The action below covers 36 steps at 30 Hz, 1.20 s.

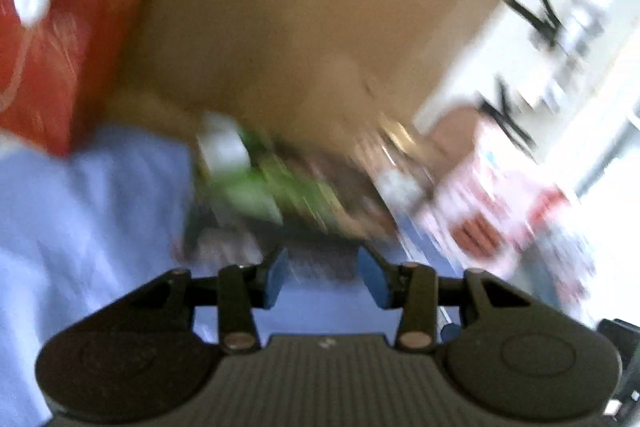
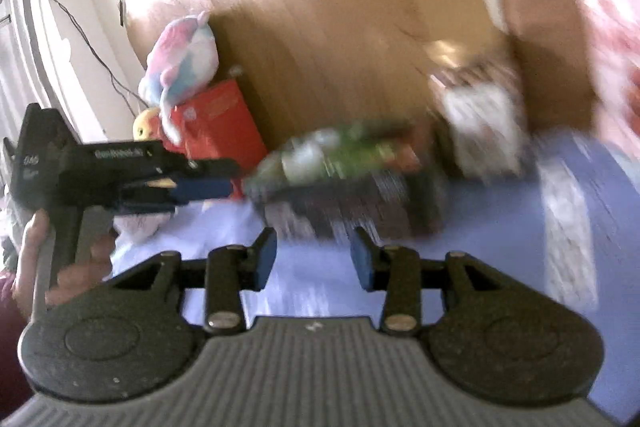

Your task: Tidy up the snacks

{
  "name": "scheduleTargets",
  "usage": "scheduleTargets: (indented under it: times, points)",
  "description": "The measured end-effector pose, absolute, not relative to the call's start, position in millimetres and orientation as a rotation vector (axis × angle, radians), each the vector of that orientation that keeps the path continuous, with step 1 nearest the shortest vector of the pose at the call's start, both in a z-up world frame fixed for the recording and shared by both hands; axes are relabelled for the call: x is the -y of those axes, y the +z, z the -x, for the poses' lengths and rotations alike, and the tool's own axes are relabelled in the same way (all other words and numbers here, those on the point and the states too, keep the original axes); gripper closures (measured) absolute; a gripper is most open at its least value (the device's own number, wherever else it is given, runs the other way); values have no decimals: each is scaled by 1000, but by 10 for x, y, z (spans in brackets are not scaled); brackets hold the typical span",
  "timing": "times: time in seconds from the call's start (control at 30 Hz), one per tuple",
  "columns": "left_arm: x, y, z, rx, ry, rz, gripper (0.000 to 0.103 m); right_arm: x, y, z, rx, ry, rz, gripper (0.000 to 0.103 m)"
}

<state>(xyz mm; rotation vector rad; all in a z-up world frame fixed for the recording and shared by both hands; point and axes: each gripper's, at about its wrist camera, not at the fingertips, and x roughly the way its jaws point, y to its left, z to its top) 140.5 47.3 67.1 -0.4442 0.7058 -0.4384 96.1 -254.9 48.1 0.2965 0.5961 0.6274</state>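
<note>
Both views are blurred by motion. A green snack packet point(image 1: 256, 183) lies on the blue sheet point(image 1: 80, 211) against a wooden board, with darker packets beside it. My left gripper point(image 1: 322, 261) is open and empty, just short of the snacks. In the right wrist view the green packet point(image 2: 340, 153) lies on a dark pack point(image 2: 360, 203), with a pale packet point(image 2: 484, 131) to its right. My right gripper point(image 2: 314, 247) is open and empty, close in front of the dark pack. The left gripper point(image 2: 224, 183) shows from the side at the left, its tips near the green packet.
A red box point(image 1: 52, 63) stands at the left with a pastel plush toy point(image 2: 184, 59) on it. A pink patterned item point(image 1: 492, 203) lies at the right. The wooden board point(image 1: 320, 27) rises behind the snacks. Cables hang on the wall at the far left.
</note>
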Motion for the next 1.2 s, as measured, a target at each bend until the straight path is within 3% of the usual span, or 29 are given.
scheduleTargets:
  times: [0.27,0.4,0.63,0.83,1.2]
  points:
    - [164,73,-827,-988,-760,431,63,3351,12,312,-806,496,-552,55]
    - [255,-125,-764,-1060,-779,439,63,3423,-119,489,-804,461,-657,55]
    - [142,-147,-505,-1059,-766,469,60,3223,194,221,-685,465,-486,55]
    - [53,-199,-440,-1055,-761,498,61,3251,22,-311,-793,479,-370,57]
    - [105,-233,-524,-1056,-769,498,61,3351,-225,88,-898,731,-661,56]
